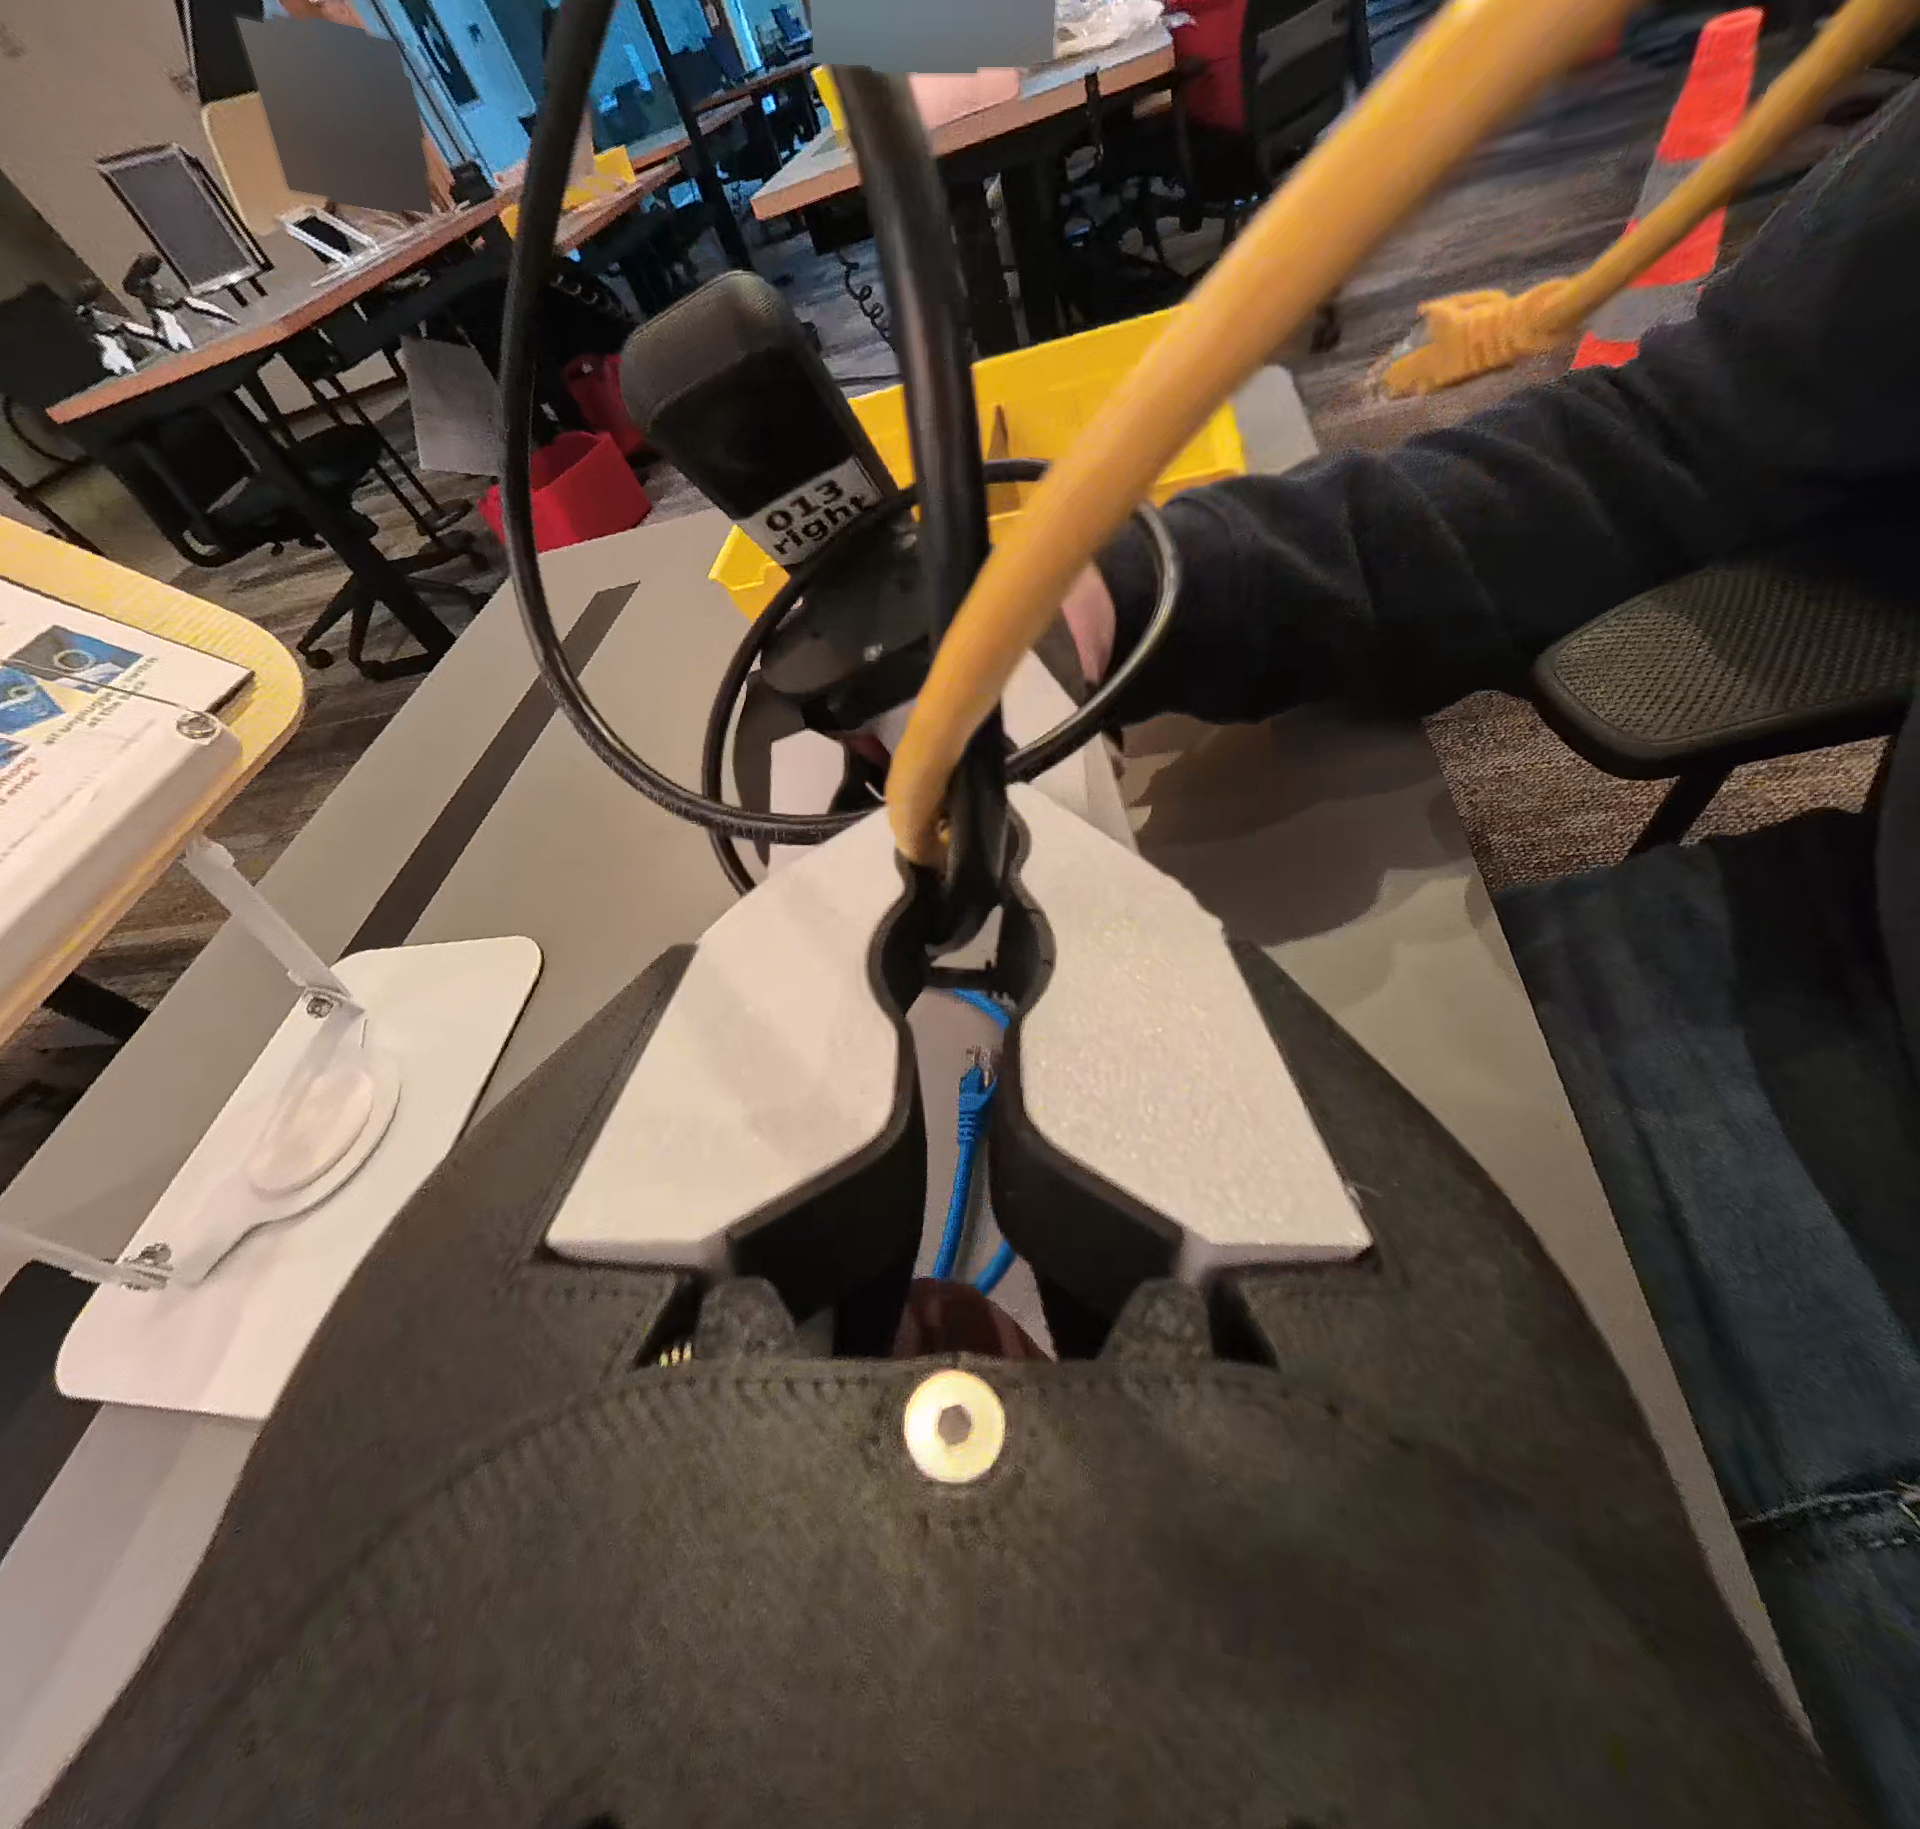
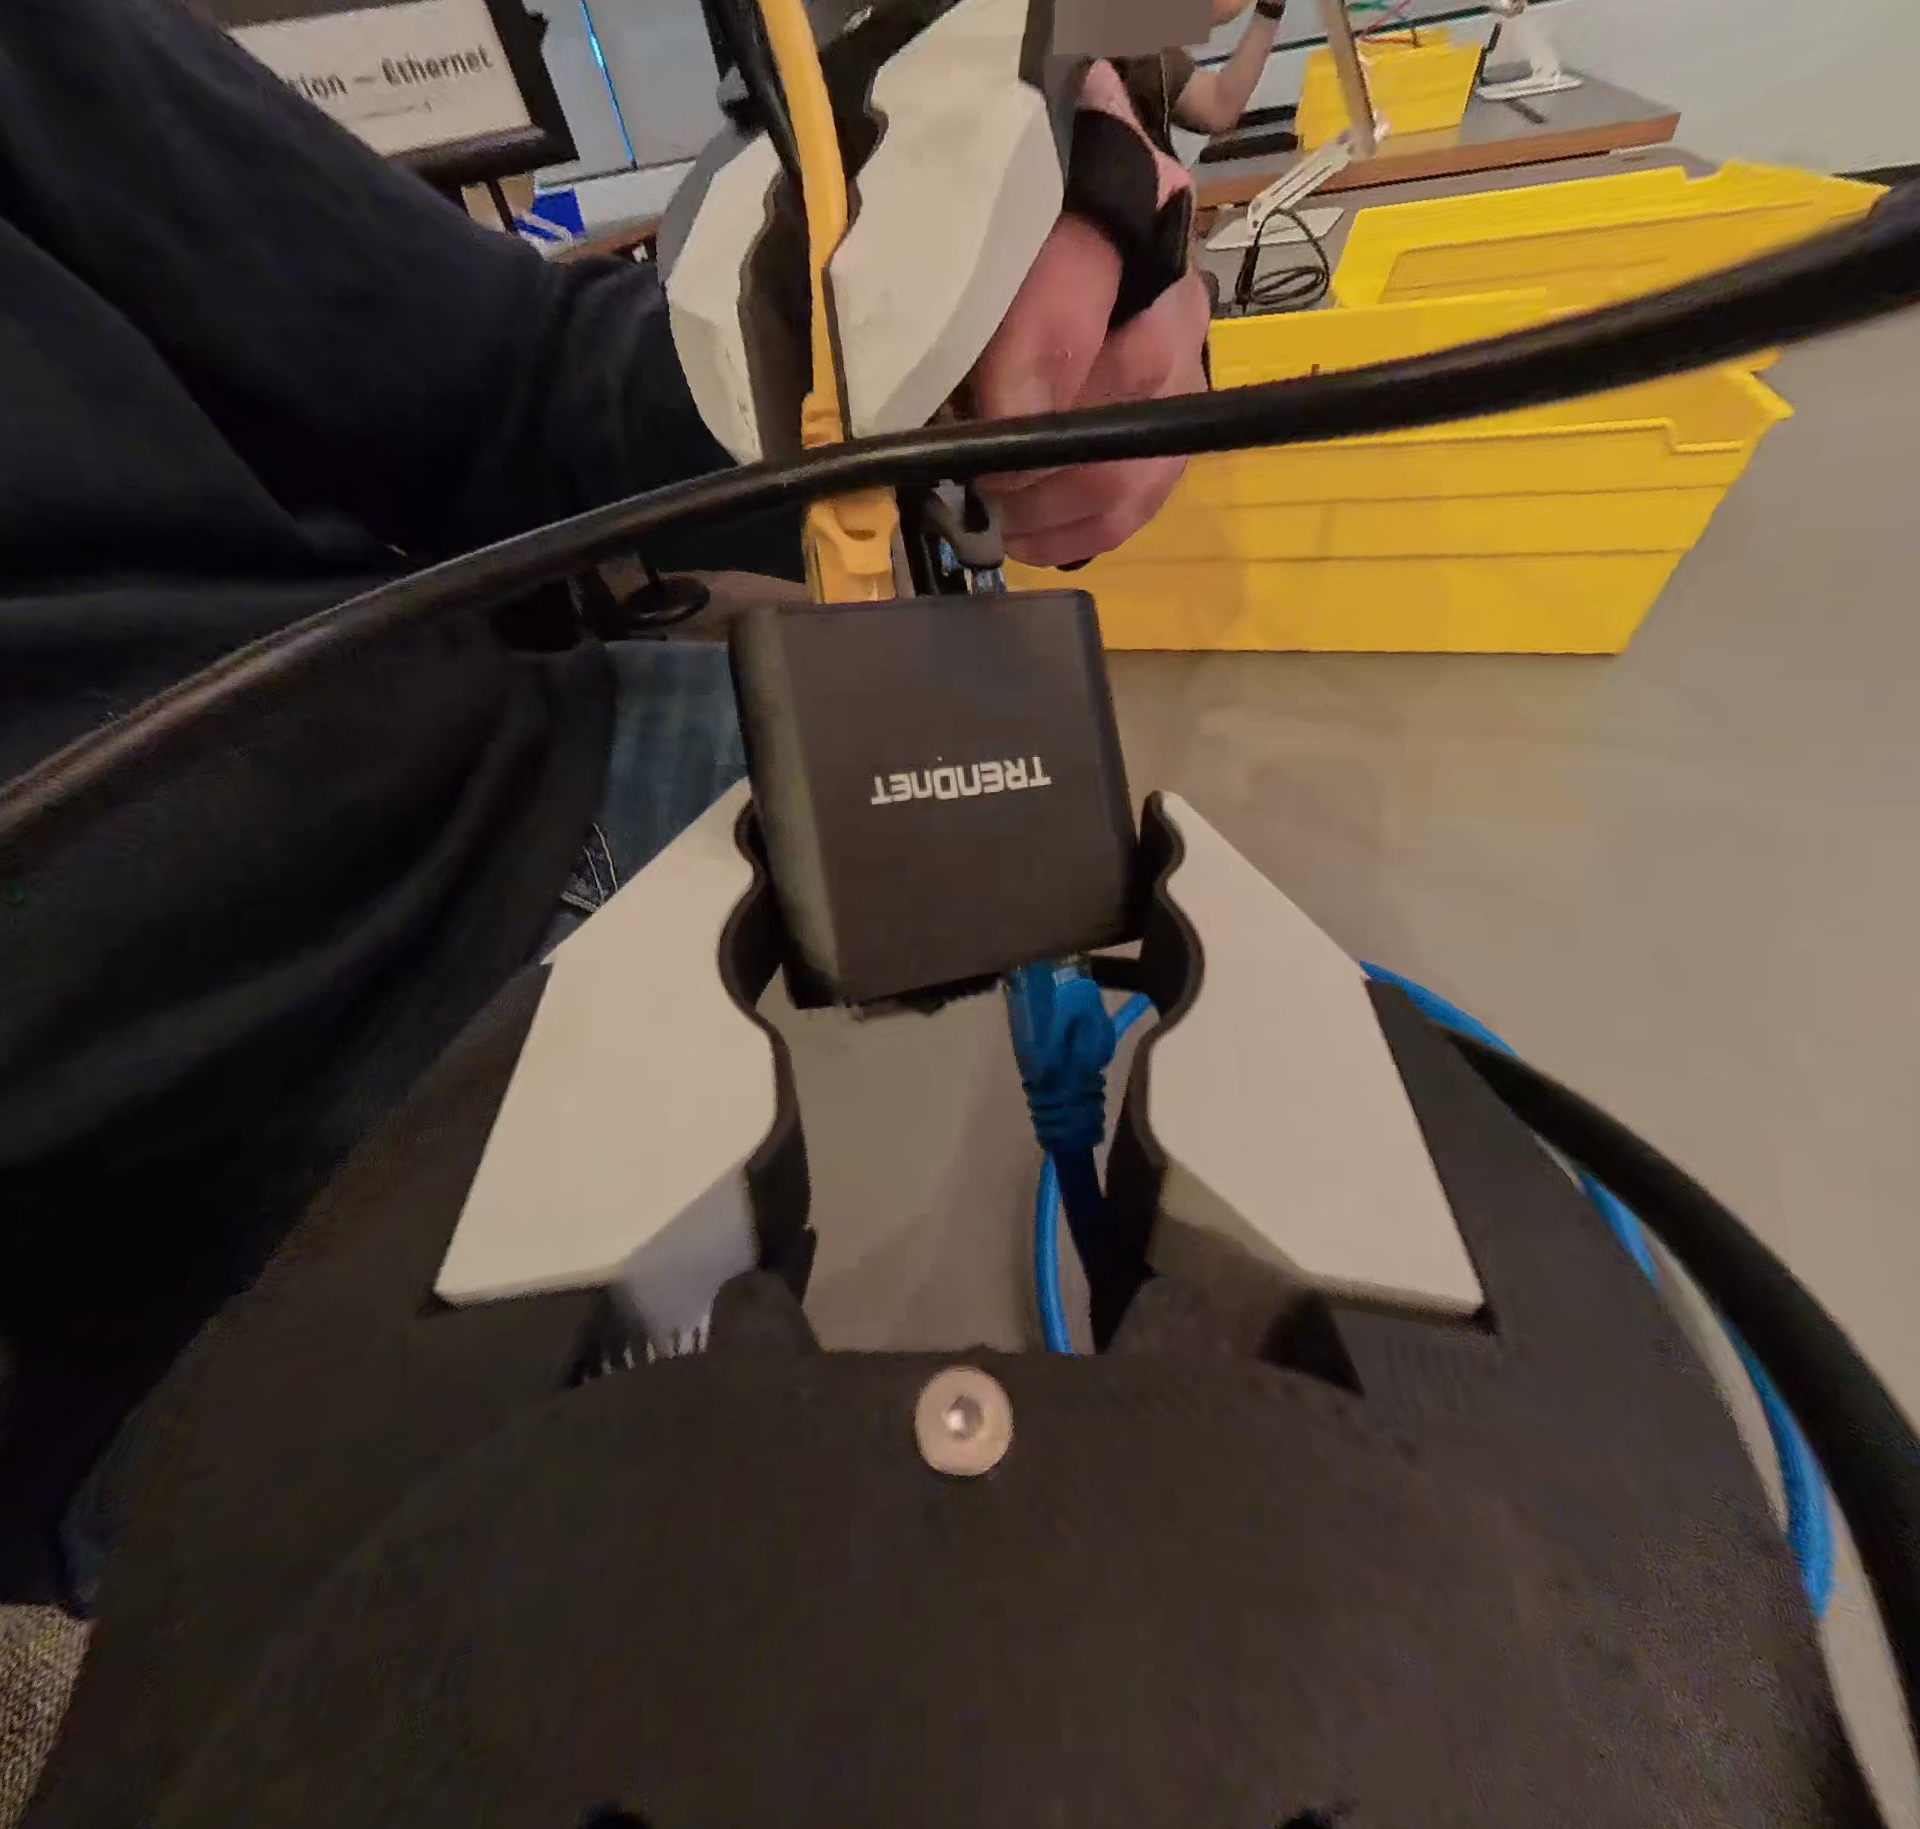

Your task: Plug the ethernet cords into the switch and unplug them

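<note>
My right gripper (image 2: pixel 951 818) is shut on a black switch (image 2: pixel 935 771) and holds it above the grey table (image 2: pixel 1507 844). My left gripper (image 1: pixel 956 844) is shut on a yellow ethernet cord (image 1: pixel 1195 345), with a black cable (image 1: pixel 935 325) also between its fingers. In the right wrist view it (image 2: pixel 821 418) points down at the switch's far edge, where the yellow plug (image 2: pixel 847 532) sits; I cannot tell if it is seated. A blue ethernet plug (image 2: pixel 1060 1031) shows just under the switch's near edge and also in the left wrist view (image 1: pixel 975 1088).
Yellow bins (image 2: pixel 1455 491) stand on the table behind the switch. A white stand base (image 1: pixel 301 1156) is at the left. A person's dark sleeve (image 1: pixel 1455 553) and a chair armrest (image 1: pixel 1714 657) are at the right. The yellow cord's other plug (image 1: pixel 1465 335) hangs free. My right fingertips sit around 6 cm from my left ones.
</note>
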Demonstrator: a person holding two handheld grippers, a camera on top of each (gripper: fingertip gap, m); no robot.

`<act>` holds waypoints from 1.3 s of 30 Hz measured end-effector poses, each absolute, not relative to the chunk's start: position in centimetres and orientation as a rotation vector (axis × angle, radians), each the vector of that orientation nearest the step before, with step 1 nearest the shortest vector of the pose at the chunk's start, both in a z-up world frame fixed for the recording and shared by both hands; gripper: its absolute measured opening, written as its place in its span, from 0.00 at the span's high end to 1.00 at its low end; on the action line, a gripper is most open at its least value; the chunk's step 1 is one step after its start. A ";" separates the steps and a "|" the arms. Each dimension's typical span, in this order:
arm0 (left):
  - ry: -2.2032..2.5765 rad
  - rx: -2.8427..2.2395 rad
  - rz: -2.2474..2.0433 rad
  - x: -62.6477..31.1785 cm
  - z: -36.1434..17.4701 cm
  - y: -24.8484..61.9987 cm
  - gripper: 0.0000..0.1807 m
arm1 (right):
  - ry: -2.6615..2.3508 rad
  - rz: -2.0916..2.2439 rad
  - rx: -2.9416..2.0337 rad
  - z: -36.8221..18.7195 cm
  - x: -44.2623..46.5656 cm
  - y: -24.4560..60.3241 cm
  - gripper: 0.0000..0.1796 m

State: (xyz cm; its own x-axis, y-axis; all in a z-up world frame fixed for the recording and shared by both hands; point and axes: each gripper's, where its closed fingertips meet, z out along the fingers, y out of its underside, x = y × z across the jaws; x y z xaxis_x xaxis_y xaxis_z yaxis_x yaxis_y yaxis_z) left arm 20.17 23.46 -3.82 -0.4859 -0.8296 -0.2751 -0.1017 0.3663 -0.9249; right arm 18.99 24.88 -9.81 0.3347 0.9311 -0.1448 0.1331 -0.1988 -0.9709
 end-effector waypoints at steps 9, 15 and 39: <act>1.825 -0.810 -1.168 20.0 -3.7 23.5 0.95 | -0.980 1.004 -1.588 -9.6 18.9 24.9 0.63; 1.646 -1.066 -1.130 20.8 -4.2 26.3 0.85 | -0.965 0.550 -1.716 -10.0 21.3 26.8 0.64; 1.530 -1.395 -1.279 21.9 -6.7 27.3 0.76 | -0.967 0.037 -1.784 -9.5 24.7 27.4 0.64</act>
State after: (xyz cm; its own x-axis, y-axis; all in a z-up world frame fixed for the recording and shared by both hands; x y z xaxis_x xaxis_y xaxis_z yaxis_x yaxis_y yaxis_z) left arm 21.85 27.28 -6.71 -0.1818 -0.9758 0.1217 -0.2926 -0.0645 -0.9541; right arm 24.70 27.39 -9.53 0.6721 0.6206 0.4040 0.5879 -0.1154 -0.8007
